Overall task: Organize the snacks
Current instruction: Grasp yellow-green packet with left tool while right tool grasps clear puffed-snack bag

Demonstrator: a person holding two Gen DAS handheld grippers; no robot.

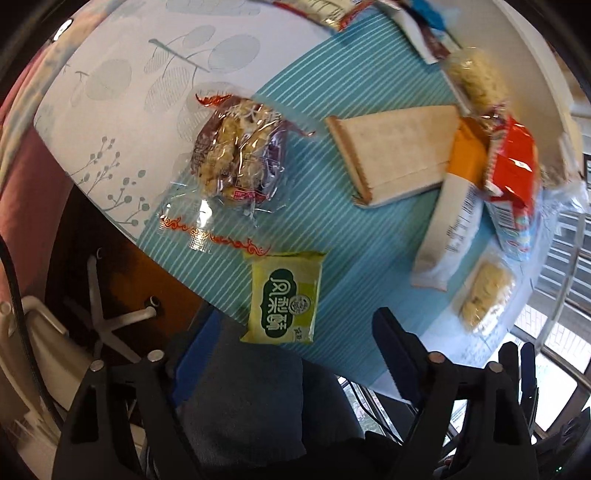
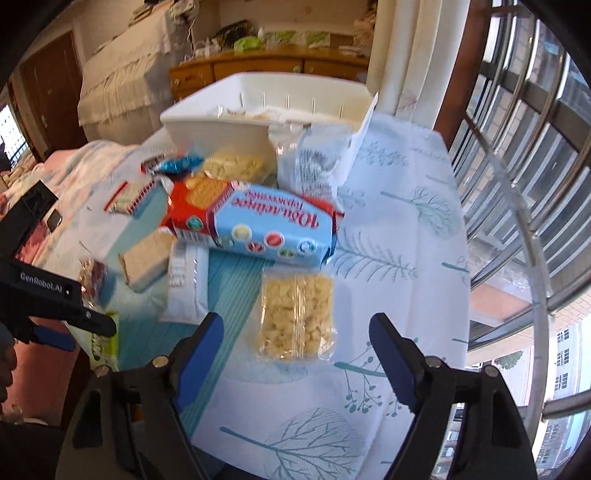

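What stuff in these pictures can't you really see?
- White bin contents, right wrist view: its front wall hides most of what is inside.
- Snacks at the top edge, left wrist view: cut off by the frame.
- Red packet, left wrist view: motion blur makes its print unreadable.
- Green packet, right wrist view: the other tongs cover most of it.

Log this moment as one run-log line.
left gripper: open, above green packet | right gripper: open, at puffed-snack pack | white bin: behind pile
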